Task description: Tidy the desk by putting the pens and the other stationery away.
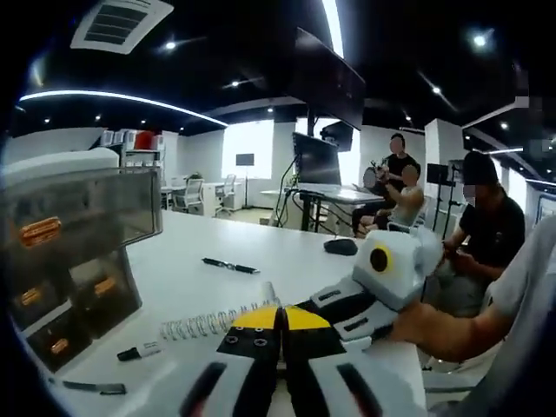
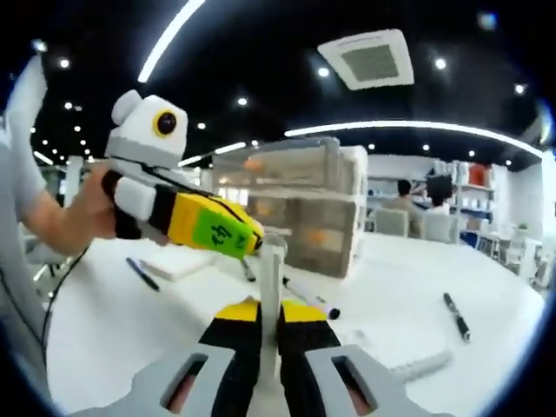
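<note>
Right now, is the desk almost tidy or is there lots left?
Lots left. Nothing looks put away yet. The right gripper is shut on a white pen. A black pen, a marker and a spring coil lie on the desk beside the drawer unit.

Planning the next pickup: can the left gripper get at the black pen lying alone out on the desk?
Probably yes. The black pen lies alone on the bare desk ahead of the left gripper, with nothing between them, but its jaws look shut and would need opening.
</note>
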Demonstrator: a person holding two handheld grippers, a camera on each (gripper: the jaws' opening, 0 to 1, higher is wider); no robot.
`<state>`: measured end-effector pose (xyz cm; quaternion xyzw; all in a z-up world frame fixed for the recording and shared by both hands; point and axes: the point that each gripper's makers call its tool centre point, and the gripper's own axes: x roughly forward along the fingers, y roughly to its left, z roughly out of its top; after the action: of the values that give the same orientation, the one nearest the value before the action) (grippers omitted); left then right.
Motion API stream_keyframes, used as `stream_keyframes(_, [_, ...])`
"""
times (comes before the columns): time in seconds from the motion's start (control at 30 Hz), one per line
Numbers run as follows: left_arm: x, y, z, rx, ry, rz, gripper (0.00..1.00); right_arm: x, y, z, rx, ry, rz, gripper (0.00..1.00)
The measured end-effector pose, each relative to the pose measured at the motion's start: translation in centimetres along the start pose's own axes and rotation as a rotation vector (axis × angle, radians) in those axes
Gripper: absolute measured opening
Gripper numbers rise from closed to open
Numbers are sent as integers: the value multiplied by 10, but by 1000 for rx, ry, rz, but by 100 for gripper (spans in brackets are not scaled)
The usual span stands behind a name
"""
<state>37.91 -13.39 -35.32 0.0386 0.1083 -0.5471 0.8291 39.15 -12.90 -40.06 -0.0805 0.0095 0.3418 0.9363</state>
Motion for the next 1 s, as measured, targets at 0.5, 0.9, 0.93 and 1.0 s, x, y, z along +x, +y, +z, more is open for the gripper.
stream_keyframes(0.5, [-17, 2, 0, 15, -76, -84, 41, 1, 6, 2, 11, 4, -11, 5])
stream_keyframes(0.9, [-58, 34, -32, 53, -45, -23, 46, 1, -2, 2, 47, -8, -13, 5])
stream_keyframes(0.93, [-63, 37, -35, 59, -40, -20, 45, 1, -2, 2, 50, -6, -12, 5])
stream_keyframes(1.0, [-73, 43, -40, 84, -28, -12, 45, 1, -2, 1, 50, -5, -12, 5])
